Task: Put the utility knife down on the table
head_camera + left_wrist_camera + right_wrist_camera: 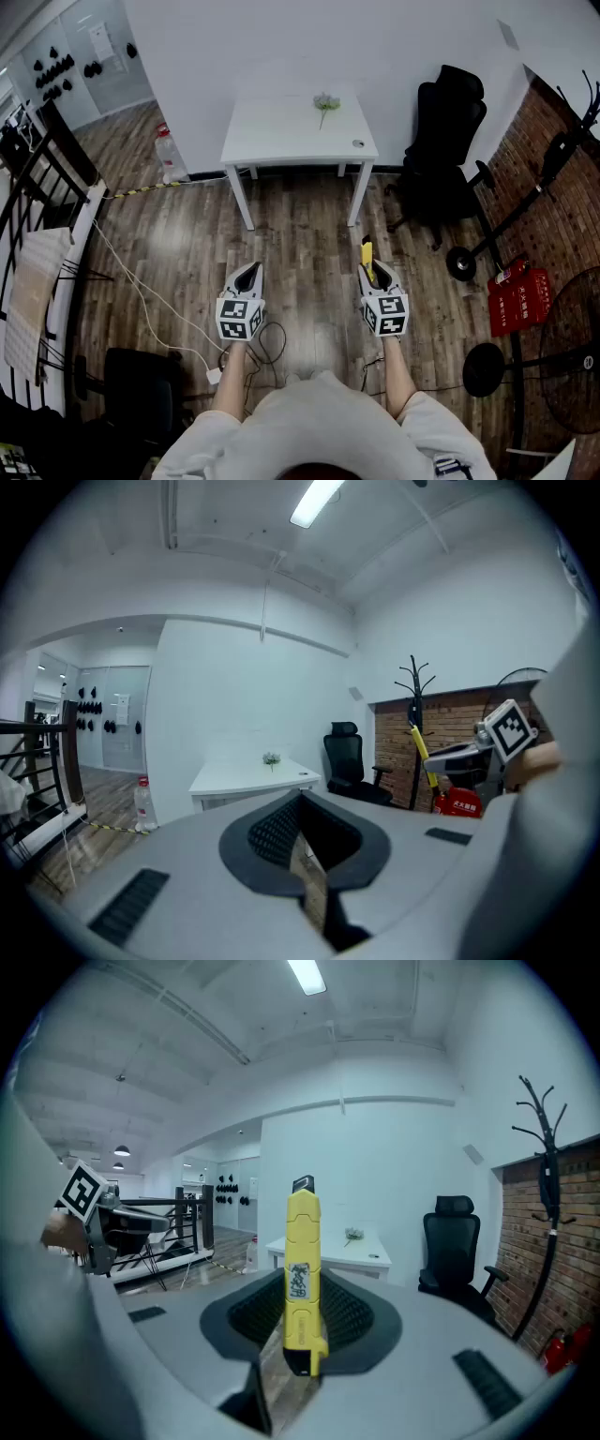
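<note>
A yellow utility knife (302,1279) stands upright between the pads of my right gripper (302,1309), which is shut on its lower body; its black tip points up and forward. In the head view the knife (367,253) sticks out ahead of my right gripper (373,268). My left gripper (251,267) is held level beside it, and its fingertips (300,797) meet with nothing between them. The white table (281,131) stands well ahead against the wall, some way from both grippers. It also shows small in the right gripper view, table (361,1258).
On the table lie a small green sprig (324,103) and a tiny dark object (357,143). A black office chair (450,122) stands to its right, a water bottle (167,155) to its left. Cables (150,300) cross the wooden floor. Red extinguishers (518,295) and a fan (572,347) are at right.
</note>
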Demonstrator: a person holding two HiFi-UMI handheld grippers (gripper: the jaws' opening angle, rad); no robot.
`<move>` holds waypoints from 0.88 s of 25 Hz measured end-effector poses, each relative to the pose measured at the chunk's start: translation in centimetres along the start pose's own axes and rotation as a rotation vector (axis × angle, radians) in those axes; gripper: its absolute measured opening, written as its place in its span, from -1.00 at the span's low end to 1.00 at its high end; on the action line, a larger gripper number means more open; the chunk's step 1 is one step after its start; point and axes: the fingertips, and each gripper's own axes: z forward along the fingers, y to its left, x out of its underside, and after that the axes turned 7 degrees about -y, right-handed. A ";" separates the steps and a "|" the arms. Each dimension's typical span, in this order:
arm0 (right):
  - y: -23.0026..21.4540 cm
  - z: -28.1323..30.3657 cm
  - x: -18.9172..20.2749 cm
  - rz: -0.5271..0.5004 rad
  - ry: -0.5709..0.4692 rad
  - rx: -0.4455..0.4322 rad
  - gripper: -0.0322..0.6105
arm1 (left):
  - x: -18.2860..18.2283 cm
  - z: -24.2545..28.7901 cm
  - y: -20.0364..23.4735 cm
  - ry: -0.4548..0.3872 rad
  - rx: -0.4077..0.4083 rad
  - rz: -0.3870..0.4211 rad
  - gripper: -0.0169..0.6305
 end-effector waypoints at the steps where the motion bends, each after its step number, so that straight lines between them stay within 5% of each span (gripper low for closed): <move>1: -0.1 0.0 -0.1 -0.002 -0.001 -0.001 -0.56 | -0.1 0.1 0.0 -0.002 0.001 0.001 -0.93; 22: -1.7 0.9 0.8 -0.014 0.014 -0.056 -0.56 | 0.0 1.6 -2.2 -0.005 -0.016 0.000 -0.93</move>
